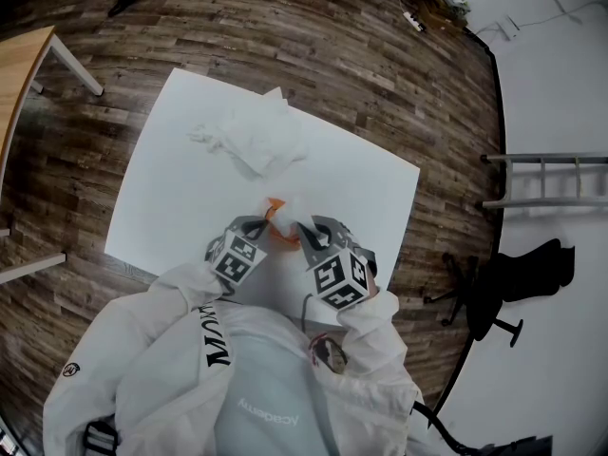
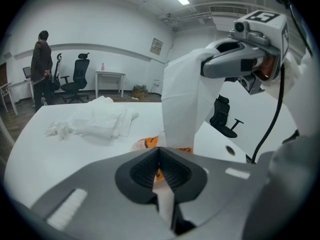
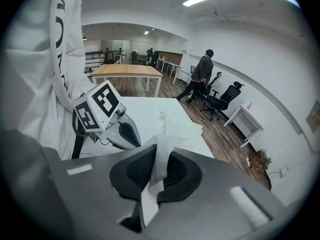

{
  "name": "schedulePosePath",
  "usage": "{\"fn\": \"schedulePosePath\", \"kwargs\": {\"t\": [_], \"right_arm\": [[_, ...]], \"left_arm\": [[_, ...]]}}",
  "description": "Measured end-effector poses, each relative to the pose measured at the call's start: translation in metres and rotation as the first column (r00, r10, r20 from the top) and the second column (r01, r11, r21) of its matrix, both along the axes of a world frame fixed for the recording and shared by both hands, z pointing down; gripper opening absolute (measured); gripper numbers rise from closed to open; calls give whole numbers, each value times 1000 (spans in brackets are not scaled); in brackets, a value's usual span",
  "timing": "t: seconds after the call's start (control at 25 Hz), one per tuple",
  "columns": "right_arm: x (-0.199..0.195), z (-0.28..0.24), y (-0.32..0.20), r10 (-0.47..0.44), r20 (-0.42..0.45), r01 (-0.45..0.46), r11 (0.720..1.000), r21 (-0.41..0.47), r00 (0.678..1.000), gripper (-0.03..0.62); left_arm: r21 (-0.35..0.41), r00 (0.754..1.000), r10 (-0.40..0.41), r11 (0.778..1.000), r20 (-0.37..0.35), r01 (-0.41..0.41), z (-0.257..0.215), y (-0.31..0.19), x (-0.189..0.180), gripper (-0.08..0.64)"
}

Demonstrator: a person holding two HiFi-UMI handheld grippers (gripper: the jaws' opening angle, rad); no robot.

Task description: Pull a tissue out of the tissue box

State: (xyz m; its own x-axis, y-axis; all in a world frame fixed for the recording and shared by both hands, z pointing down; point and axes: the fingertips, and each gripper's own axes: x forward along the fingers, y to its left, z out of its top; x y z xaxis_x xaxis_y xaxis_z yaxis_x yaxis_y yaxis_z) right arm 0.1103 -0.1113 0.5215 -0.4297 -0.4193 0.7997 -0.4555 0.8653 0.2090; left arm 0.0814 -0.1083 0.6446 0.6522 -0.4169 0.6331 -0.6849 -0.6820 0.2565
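An orange tissue box [image 1: 283, 239] lies on the white table [image 1: 171, 207] just in front of me, between my two grippers. My left gripper [image 1: 266, 218] is shut on the near edge of the box [image 2: 150, 143], and orange shows between its pads [image 2: 159, 156]. A white tissue [image 2: 182, 104] rises upright out of the box to my right gripper [image 2: 204, 68]. The right gripper [image 3: 159, 161] is shut on the tissue's top [image 3: 162, 151], with white paper bunched between its pads. In the head view the tissue [image 1: 302, 205] stands between both grippers, the right gripper [image 1: 302, 228] just behind it.
A loose pile of pulled tissues [image 1: 252, 136] lies further out on the table. A wooden table [image 1: 19, 74] stands at the left over the wood floor, and office chairs [image 1: 503, 288] at the right. A person [image 3: 202, 76] stands far off by a desk.
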Motion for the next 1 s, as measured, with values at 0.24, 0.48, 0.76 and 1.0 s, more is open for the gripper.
{"fn": "schedulePosePath", "kwargs": {"t": [0.24, 0.48, 0.76, 1.0], "right_arm": [[4, -8, -3, 18, 12, -18, 1000, 16, 1000, 5], [8, -16, -4, 50, 46, -51, 999, 15, 998, 5], [12, -23, -7, 80, 79, -82, 996, 19, 994, 5], [14, -30, -9, 105, 123, -107, 994, 16, 987, 5]], "left_arm": [[1, 1000, 2, 1000, 2, -2, 0, 1, 0, 1], [-3, 1000, 3, 1000, -3, -3, 5, 3, 0, 2], [-2, 1000, 6, 1000, -2, -6, -1, 2, 0, 2], [-7, 1000, 4, 1000, -1, -4, 5, 4, -2, 1]]}}
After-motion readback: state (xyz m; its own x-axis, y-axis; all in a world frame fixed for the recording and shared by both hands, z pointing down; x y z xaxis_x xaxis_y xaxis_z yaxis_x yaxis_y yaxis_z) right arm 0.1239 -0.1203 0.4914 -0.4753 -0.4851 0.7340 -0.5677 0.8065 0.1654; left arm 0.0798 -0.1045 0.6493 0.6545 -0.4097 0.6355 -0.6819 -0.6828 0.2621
